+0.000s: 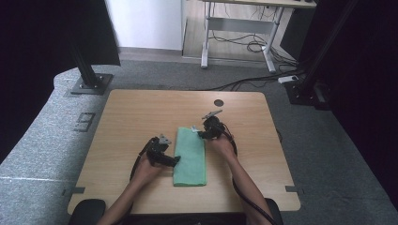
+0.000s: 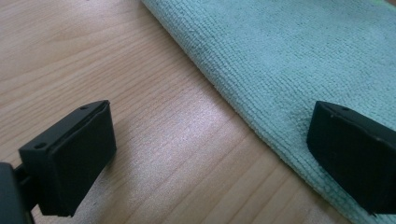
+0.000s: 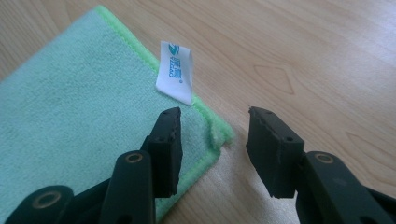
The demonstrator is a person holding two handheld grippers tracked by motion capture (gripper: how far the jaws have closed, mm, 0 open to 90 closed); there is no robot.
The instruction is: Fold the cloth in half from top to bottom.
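Observation:
A folded green cloth [image 1: 190,157] lies lengthwise in the middle of the wooden table [image 1: 131,117]. My left gripper [image 1: 177,161] is open at the cloth's left edge, one jaw over bare wood and the other over the cloth [image 2: 299,56]. My right gripper [image 1: 199,134] is open at the far right corner of the cloth [image 3: 70,121], its jaws straddling that corner just below a white label [image 3: 174,71]. Nothing is held between either pair of jaws.
A dark round grommet [image 1: 218,102] sits near the table's far edge. Beyond the table are a black post base [image 1: 89,84], a desk frame [image 1: 239,33] with floor cables, and a power strip [image 1: 288,79].

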